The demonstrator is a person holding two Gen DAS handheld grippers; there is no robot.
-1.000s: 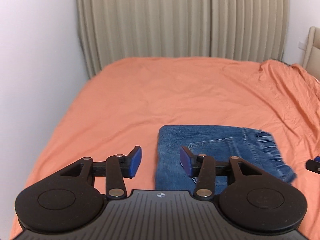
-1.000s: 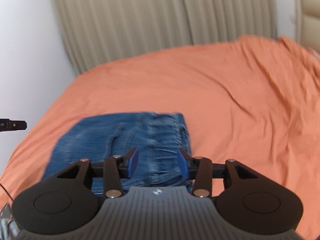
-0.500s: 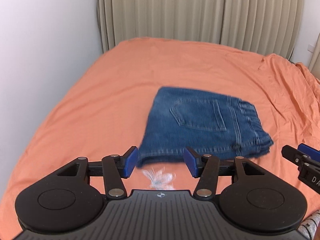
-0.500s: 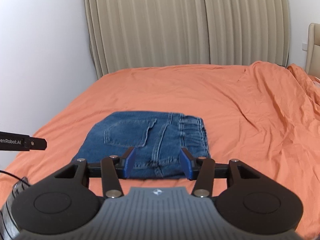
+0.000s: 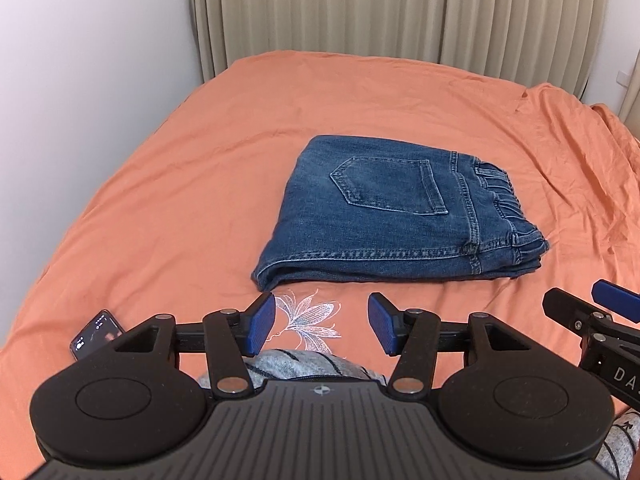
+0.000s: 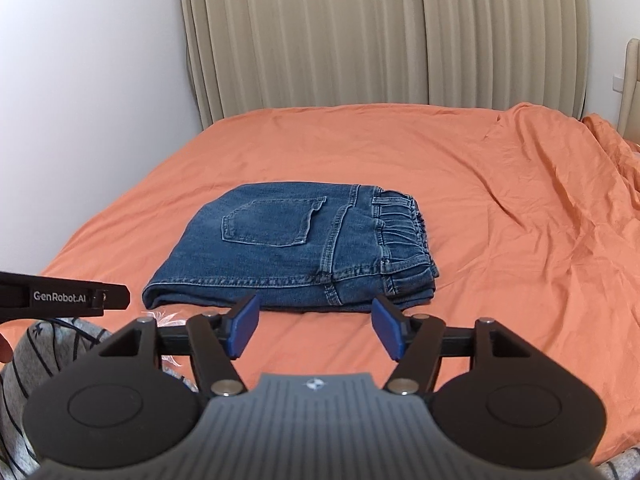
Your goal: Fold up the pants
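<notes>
A pair of blue jeans (image 5: 392, 216) lies folded into a compact rectangle on the orange bed sheet (image 5: 180, 168), back pocket up and elastic waistband to the right. My left gripper (image 5: 321, 320) hovers open just short of the jeans' near edge, with nothing between its blue pads. My right gripper (image 6: 315, 320) is also in front of the jeans (image 6: 296, 252); its jaws are opening and hold nothing. Each gripper shows at the edge of the other's view: the right gripper (image 5: 600, 316) and the left gripper (image 6: 80, 298).
A phone (image 5: 96, 334) lies on the sheet at the near left. The person's grey striped clothing (image 6: 32, 360) is close below the grippers. A white wall (image 5: 80, 80) borders the bed on the left, beige curtains (image 5: 400, 12) hang behind it, and the sheet (image 6: 560, 200) is rumpled on the right.
Both grippers have drawn back from the jeans, which were under the fingers and now lie whole ahead of them. The right jaws stand wider.
</notes>
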